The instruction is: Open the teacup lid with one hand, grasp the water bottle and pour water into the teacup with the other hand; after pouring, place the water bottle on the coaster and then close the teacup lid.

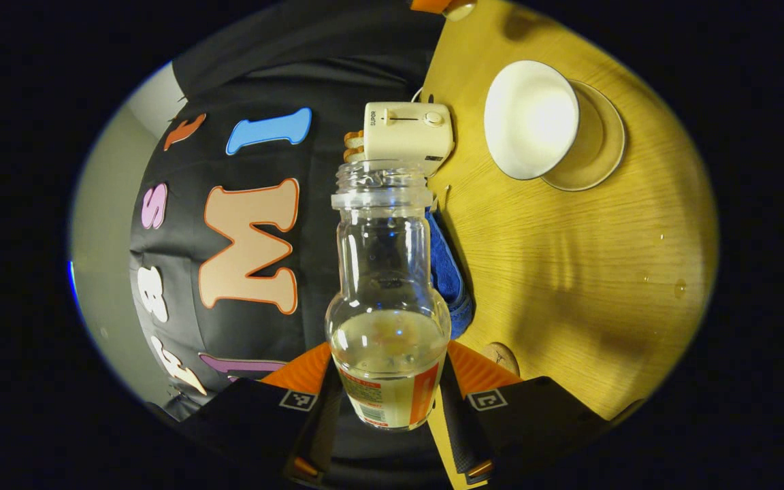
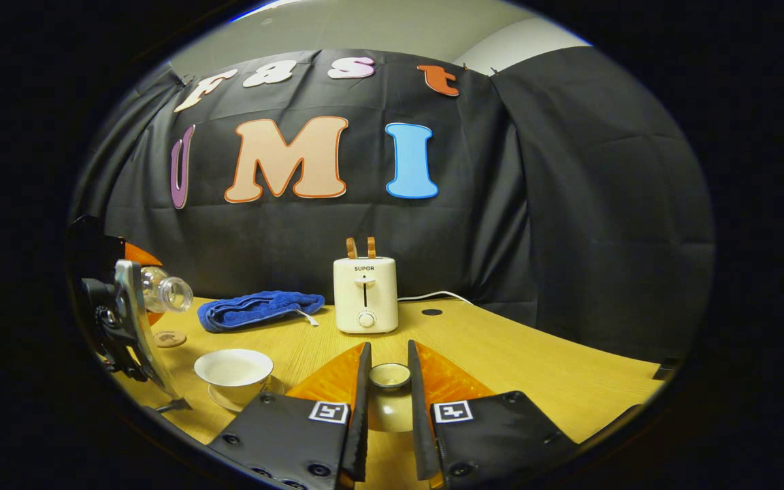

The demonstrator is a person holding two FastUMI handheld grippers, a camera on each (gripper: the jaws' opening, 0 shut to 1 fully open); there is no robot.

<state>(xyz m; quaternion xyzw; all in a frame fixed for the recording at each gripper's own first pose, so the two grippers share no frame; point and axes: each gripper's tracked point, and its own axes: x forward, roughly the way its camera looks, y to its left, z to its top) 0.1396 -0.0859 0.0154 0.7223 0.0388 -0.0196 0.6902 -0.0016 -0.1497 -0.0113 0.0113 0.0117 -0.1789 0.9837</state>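
Between my left jaws (image 1: 387, 401) in the left gripper view, I'm pinching the water bottle (image 1: 387, 292) low on its labelled body. It's clear, smooth plastic with a bulbous belly, a narrow neck and a threaded, capless mouth, and water is pooling in the lower half. I'm holding it tipped over on its side relative to the counter (image 1: 569, 272), which is warm, grained wood. Off beyond the mouth, the teacup (image 1: 530, 119) is sitting open on its saucer (image 1: 599, 146), glossy white and round. I can't tell whether water is in it yet, so I'm judging the pour as barely begun or about to start.

Switching to the right gripper view, my right jaws (image 2: 389, 388) are pinching the teacup lid (image 2: 390, 378), a small glazed dome with a ringed knob, so the lid step is done. Left of that, the cup is standing uncovered, and the small round coaster (image 2: 169, 338) is lying bare behind it. Pouring, parking the bottle and re-lidding are all remaining.
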